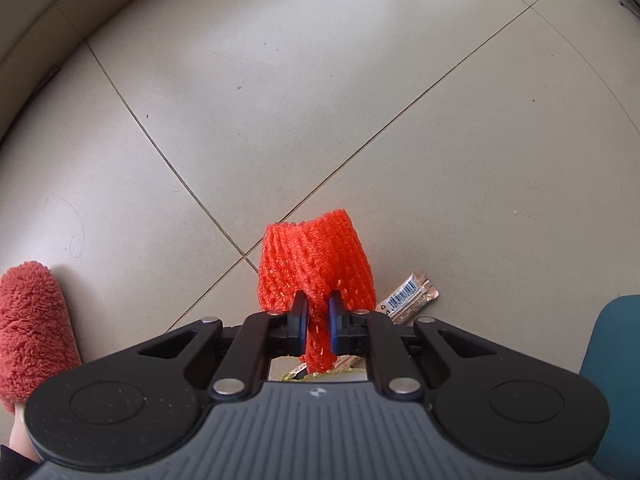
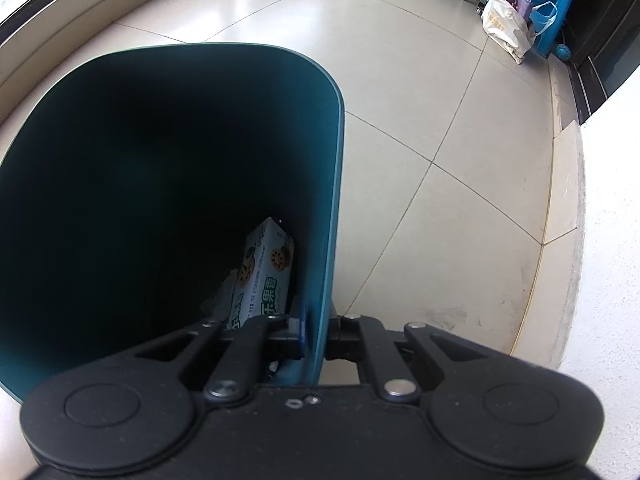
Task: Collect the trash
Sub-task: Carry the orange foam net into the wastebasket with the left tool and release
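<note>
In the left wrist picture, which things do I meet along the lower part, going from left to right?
Red fluffy slipper → orange foam net, pinched in the left gripper → wrapper with a barcode → teal bin.

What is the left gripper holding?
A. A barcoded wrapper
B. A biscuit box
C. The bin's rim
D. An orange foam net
D: the left gripper is shut on the orange foam net, while the wrapper lies on the floor behind it and the right gripper clamps the bin wall.
</note>
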The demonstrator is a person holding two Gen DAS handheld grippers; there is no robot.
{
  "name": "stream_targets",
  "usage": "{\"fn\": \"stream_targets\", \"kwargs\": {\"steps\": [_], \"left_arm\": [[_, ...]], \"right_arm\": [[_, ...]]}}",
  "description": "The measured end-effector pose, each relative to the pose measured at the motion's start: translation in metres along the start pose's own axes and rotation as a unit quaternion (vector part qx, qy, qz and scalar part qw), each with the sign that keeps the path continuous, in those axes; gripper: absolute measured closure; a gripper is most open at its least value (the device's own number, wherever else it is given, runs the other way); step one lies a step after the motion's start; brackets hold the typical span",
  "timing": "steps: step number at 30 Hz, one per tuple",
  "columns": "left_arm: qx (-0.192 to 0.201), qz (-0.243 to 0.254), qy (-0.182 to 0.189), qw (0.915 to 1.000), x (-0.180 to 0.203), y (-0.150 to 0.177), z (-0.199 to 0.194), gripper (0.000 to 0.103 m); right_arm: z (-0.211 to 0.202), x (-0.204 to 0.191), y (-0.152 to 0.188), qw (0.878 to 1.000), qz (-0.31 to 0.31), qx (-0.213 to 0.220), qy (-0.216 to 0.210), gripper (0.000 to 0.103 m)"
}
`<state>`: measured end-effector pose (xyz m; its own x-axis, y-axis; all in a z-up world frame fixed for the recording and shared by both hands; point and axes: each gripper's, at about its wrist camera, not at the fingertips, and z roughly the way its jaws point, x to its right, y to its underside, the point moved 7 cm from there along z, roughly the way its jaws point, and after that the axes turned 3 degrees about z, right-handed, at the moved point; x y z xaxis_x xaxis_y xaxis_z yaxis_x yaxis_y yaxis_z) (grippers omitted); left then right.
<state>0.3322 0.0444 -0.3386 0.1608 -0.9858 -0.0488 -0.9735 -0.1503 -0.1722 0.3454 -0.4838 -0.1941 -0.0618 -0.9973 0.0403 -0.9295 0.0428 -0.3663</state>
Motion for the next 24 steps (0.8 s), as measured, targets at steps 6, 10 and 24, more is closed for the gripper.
{"fn": "stream_targets", "kwargs": {"steps": [6,10,24], "left_arm": [[0.045,0.035,0.001,0.9984,0.018,0.001,-0.068,0.093],[0.074,0.058,0.017,0.9954,0.037,0.007,-0.121,0.093],[0.147,0.158,0.096,0.9717,0.127,0.043,-0.266,0.093]], "right_arm": [[-0.002,0.003,0.001,1.000,0.009,0.005,-0.005,0.098],[-0.003,0.004,0.003,1.000,0.010,0.009,-0.005,0.098],[-0.004,0.008,0.003,1.000,0.019,0.014,-0.016,0.099]]}}
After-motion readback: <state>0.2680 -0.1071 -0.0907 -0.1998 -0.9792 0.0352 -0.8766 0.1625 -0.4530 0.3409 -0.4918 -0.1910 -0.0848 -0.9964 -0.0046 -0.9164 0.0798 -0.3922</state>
